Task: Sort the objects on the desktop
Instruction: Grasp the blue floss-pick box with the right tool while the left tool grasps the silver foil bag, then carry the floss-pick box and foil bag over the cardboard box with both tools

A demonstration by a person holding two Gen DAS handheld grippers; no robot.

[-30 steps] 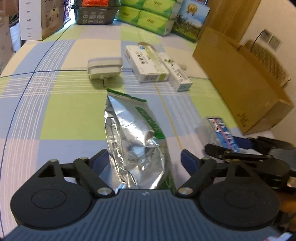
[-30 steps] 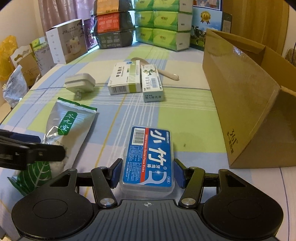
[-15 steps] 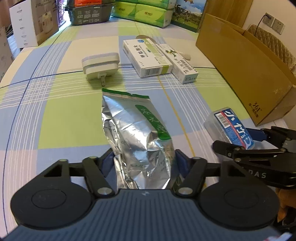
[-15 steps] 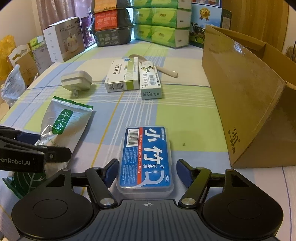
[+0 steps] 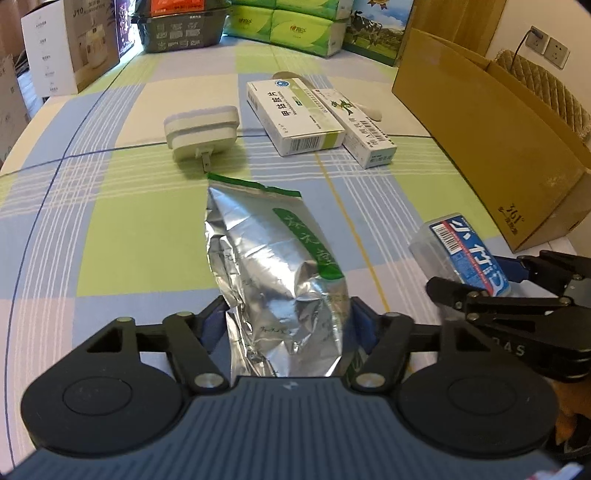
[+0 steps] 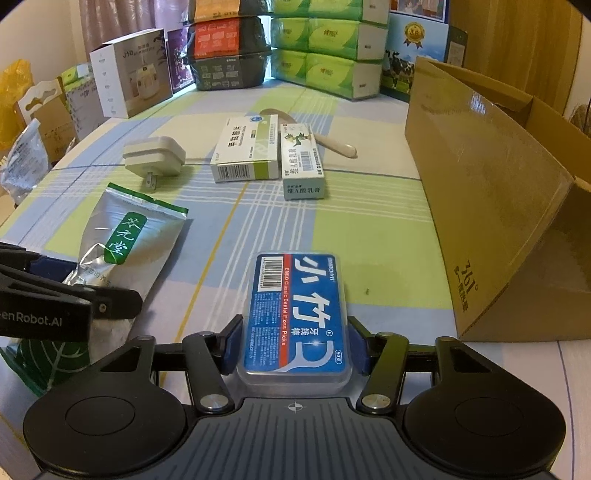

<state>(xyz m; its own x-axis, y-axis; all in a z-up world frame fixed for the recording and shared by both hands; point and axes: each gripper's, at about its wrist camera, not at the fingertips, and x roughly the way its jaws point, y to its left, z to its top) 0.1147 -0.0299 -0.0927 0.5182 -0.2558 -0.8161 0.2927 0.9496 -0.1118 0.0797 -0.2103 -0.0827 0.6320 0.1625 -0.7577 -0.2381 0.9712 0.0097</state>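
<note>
Worktop: checked cloth [image 5: 122, 236]; cardboard box [image 6: 491, 206] at its right edge
Left hand-held gripper [image 5: 288, 321]: closed on the foil pouch [image 5: 273, 266] near the front edge; lift level
Right hand-held gripper [image 6: 293, 343]: pinching the floss box [image 6: 295, 314]; carry steadily toward the cardboard box

Checked tablecloth [image 6: 373, 240], blue, green and cream. Far edge: stacked green tissue packs [image 6: 325, 44], white appliance box [image 6: 129, 74], dark cartons [image 6: 229, 55]. Pale wall with sockets [image 5: 546, 46] far right; wood panelling [image 6: 517, 40]; curtain [image 6: 110, 22] far left.
</note>
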